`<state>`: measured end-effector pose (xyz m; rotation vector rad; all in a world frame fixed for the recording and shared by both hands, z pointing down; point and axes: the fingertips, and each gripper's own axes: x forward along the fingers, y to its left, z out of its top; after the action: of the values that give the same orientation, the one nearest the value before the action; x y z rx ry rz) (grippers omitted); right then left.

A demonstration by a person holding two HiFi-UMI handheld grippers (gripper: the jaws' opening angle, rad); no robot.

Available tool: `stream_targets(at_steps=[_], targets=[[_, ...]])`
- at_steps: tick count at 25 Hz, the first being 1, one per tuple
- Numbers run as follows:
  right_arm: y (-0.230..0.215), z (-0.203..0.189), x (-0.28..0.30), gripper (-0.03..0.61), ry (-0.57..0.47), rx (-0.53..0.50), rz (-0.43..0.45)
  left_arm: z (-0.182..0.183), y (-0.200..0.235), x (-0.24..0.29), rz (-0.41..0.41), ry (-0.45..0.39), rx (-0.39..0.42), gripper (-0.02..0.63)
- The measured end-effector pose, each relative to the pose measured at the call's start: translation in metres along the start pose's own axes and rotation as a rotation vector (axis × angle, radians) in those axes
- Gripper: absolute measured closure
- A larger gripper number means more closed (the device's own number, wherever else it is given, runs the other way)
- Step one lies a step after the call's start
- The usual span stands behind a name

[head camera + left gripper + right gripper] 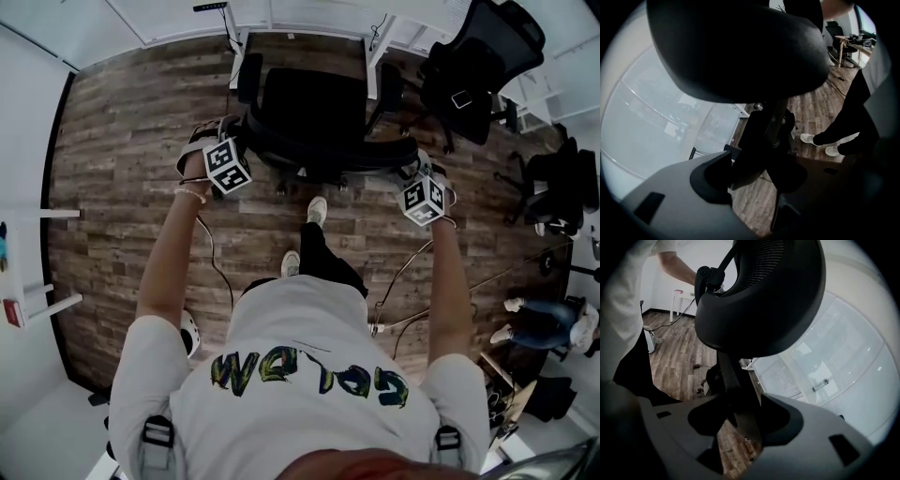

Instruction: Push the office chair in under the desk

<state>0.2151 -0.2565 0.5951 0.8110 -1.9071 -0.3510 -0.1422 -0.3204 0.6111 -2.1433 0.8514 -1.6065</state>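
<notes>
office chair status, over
Left tool, right tool open, straddling back frame of the black mesh-backed office chair. Chair short of white desk, not yet under. Nothing seen in the way.

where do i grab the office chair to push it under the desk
Take the backrest by its top rim, left gripper and right gripper near its ends, from behind. The seat faces the desk, so the back is nearest; two spread holds should keep it straight.

Right gripper [740,437] jaws stand wide apart. Black office chair [759,296] fills upper frame, mesh visible at top. Its dark back strut [733,394] runs down between jaws, close to right-hand jaw, gap beside other. Wood floor [675,357] left. Person's white sleeve [628,301] at left edge.
</notes>
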Motion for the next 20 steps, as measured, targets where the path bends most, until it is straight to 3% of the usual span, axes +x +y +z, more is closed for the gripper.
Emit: stream_targets(at_steps=[20], targets=[[-0.139, -0.019, 0.105, 0.362, -0.042, -0.042, 0.028, 0.045, 0.105, 0.104, -0.004, 0.072, -0.043, 0.379]])
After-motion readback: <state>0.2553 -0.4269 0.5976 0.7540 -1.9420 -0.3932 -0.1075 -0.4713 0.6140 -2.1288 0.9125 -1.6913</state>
